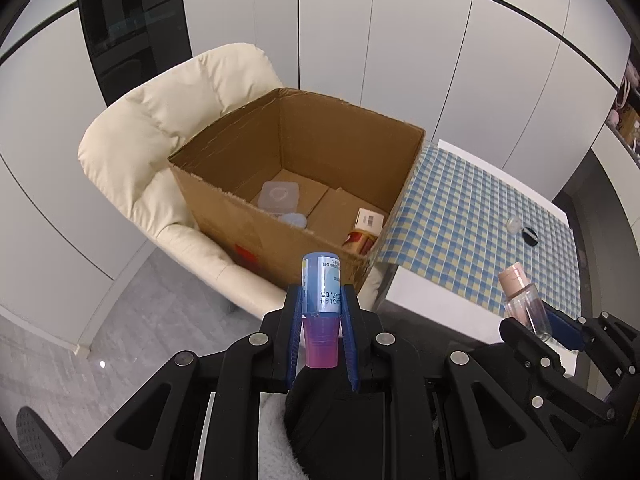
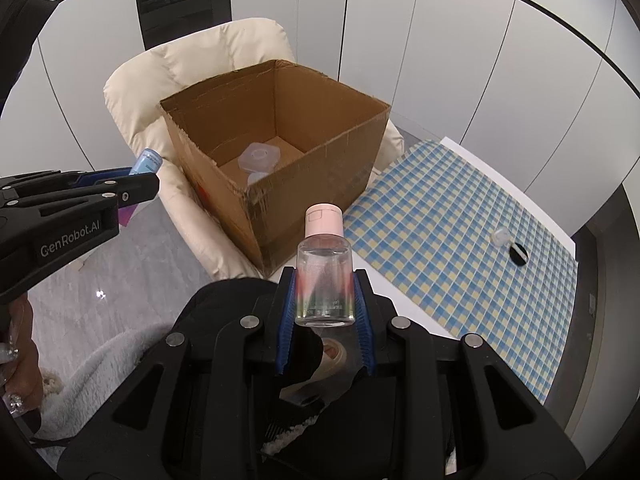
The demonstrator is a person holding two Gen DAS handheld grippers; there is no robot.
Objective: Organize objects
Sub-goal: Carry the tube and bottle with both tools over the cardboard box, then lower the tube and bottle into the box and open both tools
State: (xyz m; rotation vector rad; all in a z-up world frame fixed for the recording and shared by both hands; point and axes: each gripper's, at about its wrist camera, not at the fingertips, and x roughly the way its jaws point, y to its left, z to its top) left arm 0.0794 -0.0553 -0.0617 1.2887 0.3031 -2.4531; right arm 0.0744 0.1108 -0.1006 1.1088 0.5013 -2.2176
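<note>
Both hands are loaded here. The left gripper [image 1: 322, 312] is clamped tight on a small blue-labelled bottle [image 1: 321, 286] with a purple cap, and the right gripper [image 2: 325, 300] is squeezed onto a clear bottle [image 2: 325, 276] with a pink cap. Both hover just short of the open cardboard box [image 1: 296, 184] sitting on a cream armchair [image 1: 160, 136]. A couple of containers already lie inside. Two small bits are on the checkered table [image 2: 460, 216] beside it.
</note>
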